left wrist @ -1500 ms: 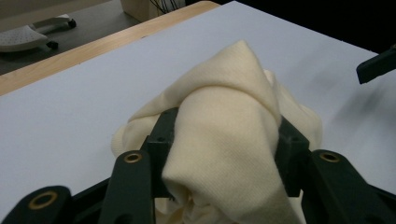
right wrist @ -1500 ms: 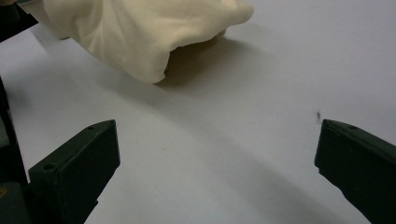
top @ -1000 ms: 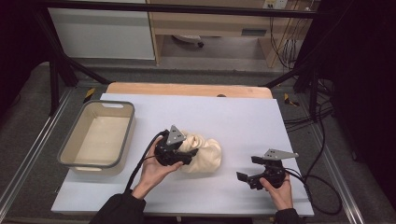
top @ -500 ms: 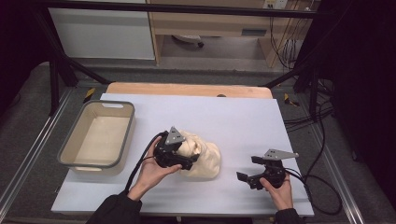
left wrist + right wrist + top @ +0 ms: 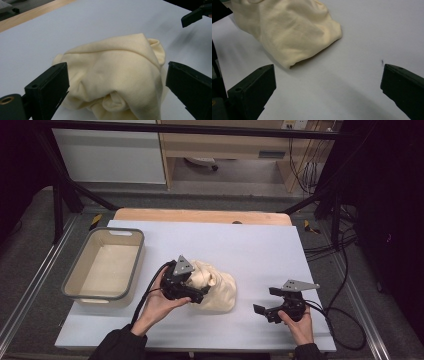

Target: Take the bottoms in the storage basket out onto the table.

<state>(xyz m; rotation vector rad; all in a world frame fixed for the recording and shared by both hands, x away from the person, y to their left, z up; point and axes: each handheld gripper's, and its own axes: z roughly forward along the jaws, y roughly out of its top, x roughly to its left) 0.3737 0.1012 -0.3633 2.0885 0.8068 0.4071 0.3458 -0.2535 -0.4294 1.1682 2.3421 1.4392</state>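
Cloth point(image 5: 117, 75): cream, no writing; left gripper point(image 5: 117, 87) jaws just opened

I see a grey bin point(image 5: 75, 287) at the white table's point(image 5: 260, 245) left edge. Wooden board point(image 5: 200, 216) along its far side, cables point(image 5: 345, 270) right.

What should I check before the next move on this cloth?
1. Left tool open: ok, its jaws have just been opening and stand wide on either side of the cloth, not pressing it.
2. Cloth resting on the table: ok, bunched in a heap.
3. Right tool open with nothing in it: ok, bare table between its jaws.
4. Right tool apart from the cloth: ok, a gap shows in the high view.
5. Tub ready to take something: ok, it looks empty.
6. Cloth snagged on the left tool: cannot tell.
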